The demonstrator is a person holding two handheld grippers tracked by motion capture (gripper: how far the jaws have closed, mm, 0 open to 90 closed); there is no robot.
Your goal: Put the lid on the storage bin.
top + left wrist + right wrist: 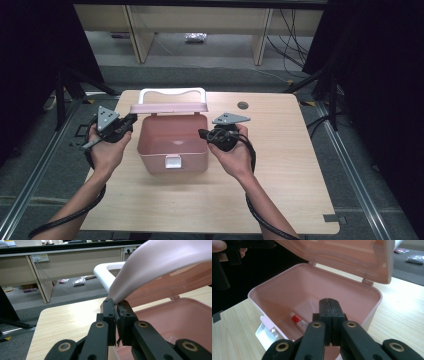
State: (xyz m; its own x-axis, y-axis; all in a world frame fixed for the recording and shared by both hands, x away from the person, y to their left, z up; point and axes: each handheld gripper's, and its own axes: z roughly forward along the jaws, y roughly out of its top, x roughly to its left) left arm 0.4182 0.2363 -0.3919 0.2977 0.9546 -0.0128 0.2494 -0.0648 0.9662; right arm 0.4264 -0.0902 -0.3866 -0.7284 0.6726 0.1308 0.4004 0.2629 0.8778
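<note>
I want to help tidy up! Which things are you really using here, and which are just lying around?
In use:
- pink box
- its lid, pinched by the left gripper
- small tube inside the box
- right gripper, jaws shut, at the box rim

Lying about:
- packets on the floor
- cables behind the table

- The high view looks forward and down from above the near side of the desk [280, 185].
- The left gripper view sits close under the raised lid [160, 262].
- The right gripper view peers closely into the pink box [317, 287], shared by all three.
</note>
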